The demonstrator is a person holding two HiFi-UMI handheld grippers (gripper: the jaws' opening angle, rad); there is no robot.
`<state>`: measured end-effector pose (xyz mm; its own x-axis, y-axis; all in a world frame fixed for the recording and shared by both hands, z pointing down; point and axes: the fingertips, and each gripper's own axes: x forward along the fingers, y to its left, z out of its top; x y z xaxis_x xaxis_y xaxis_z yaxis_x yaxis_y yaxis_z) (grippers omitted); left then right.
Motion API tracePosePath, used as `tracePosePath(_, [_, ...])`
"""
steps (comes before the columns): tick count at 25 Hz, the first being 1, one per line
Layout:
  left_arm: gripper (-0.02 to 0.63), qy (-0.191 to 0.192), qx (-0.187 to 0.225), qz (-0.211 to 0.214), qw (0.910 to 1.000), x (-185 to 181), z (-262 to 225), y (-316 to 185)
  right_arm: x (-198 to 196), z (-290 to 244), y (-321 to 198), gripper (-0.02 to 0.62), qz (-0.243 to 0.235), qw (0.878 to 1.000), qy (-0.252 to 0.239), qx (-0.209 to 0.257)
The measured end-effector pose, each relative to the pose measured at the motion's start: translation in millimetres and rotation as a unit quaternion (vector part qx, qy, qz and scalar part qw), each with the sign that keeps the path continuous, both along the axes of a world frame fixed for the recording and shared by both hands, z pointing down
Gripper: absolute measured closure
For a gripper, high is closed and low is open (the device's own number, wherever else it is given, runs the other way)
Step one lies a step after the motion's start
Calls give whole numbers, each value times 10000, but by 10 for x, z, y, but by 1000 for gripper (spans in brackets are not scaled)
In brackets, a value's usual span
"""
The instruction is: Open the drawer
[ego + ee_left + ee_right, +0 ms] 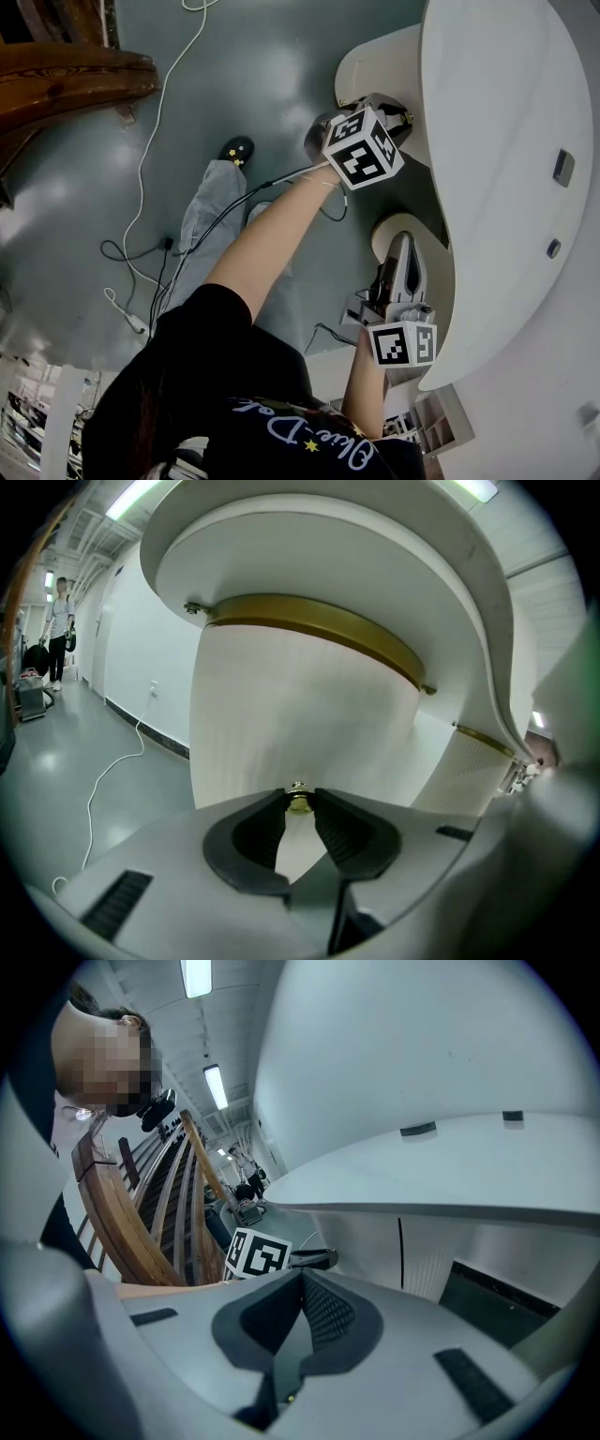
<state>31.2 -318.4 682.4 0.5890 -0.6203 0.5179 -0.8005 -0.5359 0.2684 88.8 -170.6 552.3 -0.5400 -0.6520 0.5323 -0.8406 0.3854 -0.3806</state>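
The drawer [300,714], a curved ribbed white front, is sitting under the desk's [375,536] overhanging edge and is probably running fairly light. Its one small brass knob [298,804], smooth and likely slippery, is the only hold. The left gripper [298,797] is pinching that knob at its jaw tips, while the right gripper [302,1283] is idling with its jaws pressed together, empty.

The glossy grey-green floor [262,66] fills the upper left of the head view. A thin white cable [148,141] trails down across it, and black cables [141,253] loop at mid-left. A black shoe [236,150] is planted near centre. The white curved desk [375,66] stands at right.
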Motion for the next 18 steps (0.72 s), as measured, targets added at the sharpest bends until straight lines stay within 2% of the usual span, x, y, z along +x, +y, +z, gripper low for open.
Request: tracePosePath(18, [509,50,-54,31,10000,-118,24,252,-100,-5,-2,597,-36,10000,29,71])
